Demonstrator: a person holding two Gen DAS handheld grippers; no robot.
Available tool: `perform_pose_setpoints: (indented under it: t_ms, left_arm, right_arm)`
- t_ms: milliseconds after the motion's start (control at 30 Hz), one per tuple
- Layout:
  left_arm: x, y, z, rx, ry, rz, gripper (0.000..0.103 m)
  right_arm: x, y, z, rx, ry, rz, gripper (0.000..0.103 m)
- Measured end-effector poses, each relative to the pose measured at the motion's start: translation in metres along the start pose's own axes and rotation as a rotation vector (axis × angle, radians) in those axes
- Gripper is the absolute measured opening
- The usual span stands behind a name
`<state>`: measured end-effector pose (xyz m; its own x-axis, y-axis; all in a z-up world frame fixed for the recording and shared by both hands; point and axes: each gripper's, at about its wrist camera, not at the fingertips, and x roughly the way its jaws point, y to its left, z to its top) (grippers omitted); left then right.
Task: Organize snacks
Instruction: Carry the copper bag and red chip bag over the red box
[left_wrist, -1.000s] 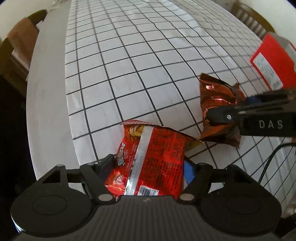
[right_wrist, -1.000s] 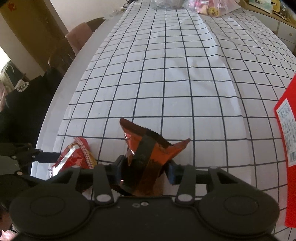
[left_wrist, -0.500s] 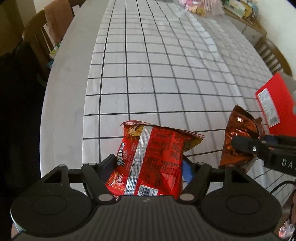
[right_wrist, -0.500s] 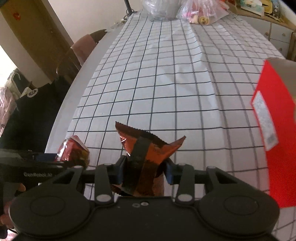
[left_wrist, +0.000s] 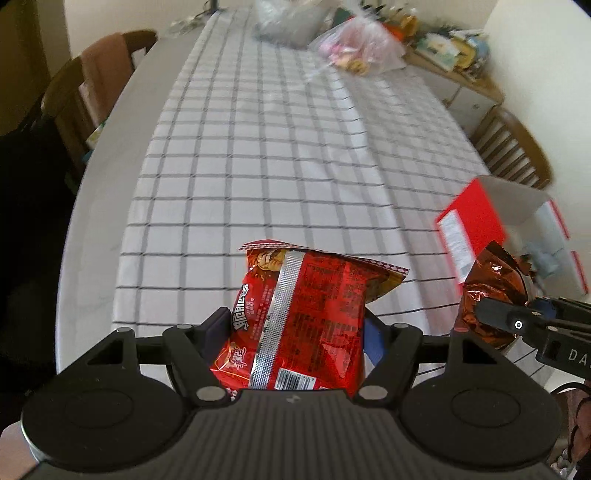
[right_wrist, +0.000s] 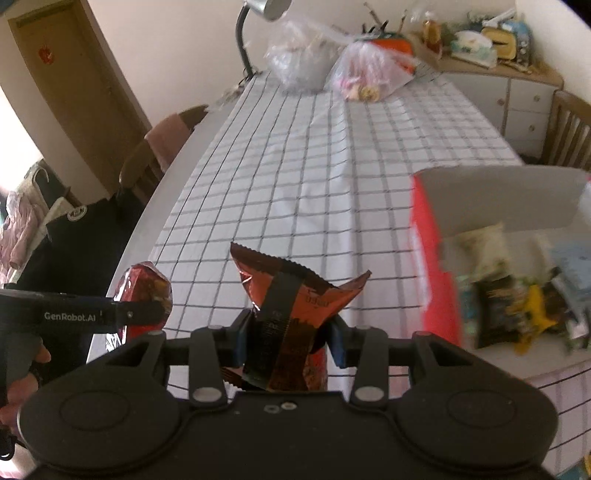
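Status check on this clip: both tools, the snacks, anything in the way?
Left tool clamped on red snack packet. Right tool clamped on brown foil packet. Red box open at right, snacks inside. Checked tablecloth between bare; nothing blocking.

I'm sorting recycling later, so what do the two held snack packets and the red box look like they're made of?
Red snack packet: glossy plastic film, apparently foil-lined, judging by its silvery back seam and crinkles.
Copper-brown snack packet: shiny metallised film, with mirror-like creases and a serrated top edge.
Red box: likely printed cardboard, since its raised flap is stiff, flat and plain grey inside.
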<state>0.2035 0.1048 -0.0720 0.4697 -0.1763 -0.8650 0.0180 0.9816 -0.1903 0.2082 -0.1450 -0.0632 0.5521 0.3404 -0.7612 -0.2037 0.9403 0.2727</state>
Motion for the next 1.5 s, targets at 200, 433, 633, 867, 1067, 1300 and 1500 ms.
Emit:
perform_pose_setpoints:
  t_ms: [200, 433, 633, 867, 1067, 1300, 1500]
  left_arm:
    - [-0.007, -0.053, 0.009, 0.037, -0.048, -0.034, 0.072]
    - [-0.010, -0.122, 0.015, 0.065, -0.084, -0.070, 0.072]
    - [-0.010, -0.177, 0.020, 0.092, -0.105, -0.098, 0.072]
    - [-0.002, -0.237, 0.027, 0.130, -0.121, -0.100, 0.072]
    - [0.016, -0.279, 0.036, 0.160, -0.110, -0.083, 0.072]
    - [0.049, -0.315, 0.050, 0.184, -0.065, -0.029, 0.072]
    - [0.088, -0.337, 0.063, 0.210, 0.002, 0.021, 0.072]
  right_arm:
    - [-0.030, -0.039, 0.004, -0.008, -0.035, -0.026, 0.041]
    - [-0.056, -0.086, 0.012, -0.023, -0.065, -0.051, 0.041]
    - [-0.073, -0.132, 0.020, -0.022, -0.086, -0.073, 0.041]
    - [-0.084, -0.182, 0.027, -0.018, -0.100, -0.097, 0.041]
    - [-0.080, -0.223, 0.036, -0.015, -0.083, -0.120, 0.041]
    - [-0.061, -0.258, 0.044, -0.025, -0.037, -0.135, 0.039]
    - [-0.035, -0.272, 0.051, -0.043, 0.002, -0.147, 0.036]
